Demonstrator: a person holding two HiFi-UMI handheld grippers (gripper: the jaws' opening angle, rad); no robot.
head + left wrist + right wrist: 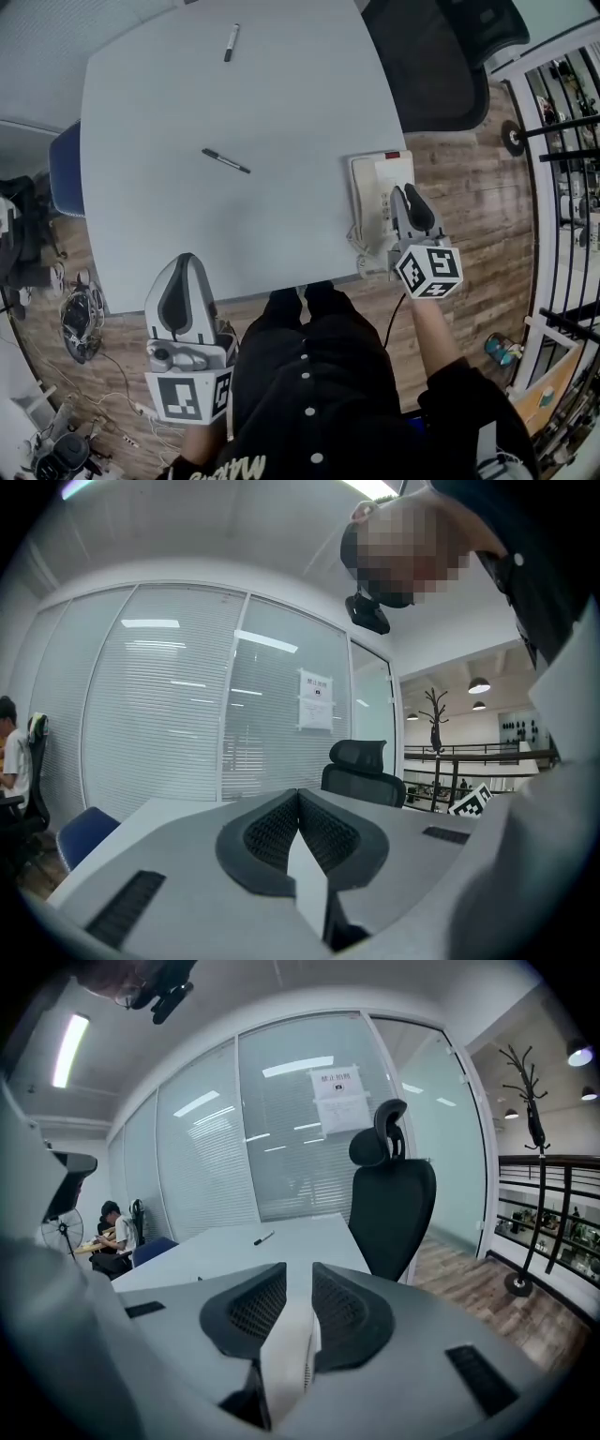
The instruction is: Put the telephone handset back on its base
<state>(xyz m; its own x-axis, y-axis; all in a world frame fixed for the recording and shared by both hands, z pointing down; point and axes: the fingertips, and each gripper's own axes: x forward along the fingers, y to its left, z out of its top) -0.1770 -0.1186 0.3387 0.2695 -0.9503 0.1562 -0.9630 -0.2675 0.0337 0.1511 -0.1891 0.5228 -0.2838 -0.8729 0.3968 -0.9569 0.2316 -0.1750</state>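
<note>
Right tool point(300, 1274): jaws slightly apart, nothing between them, over the telephone point(370, 178).
Left tool point(298, 794): clenched, empty, off the worktop point(281, 94).

The telephone point(368, 187) is set on the table point(281, 94) at its near right edge, the near pen point(225, 160) is laid left of it, the far pen point(231, 42) beyond, and the office chair point(427, 56) behind the far right corner.
</note>
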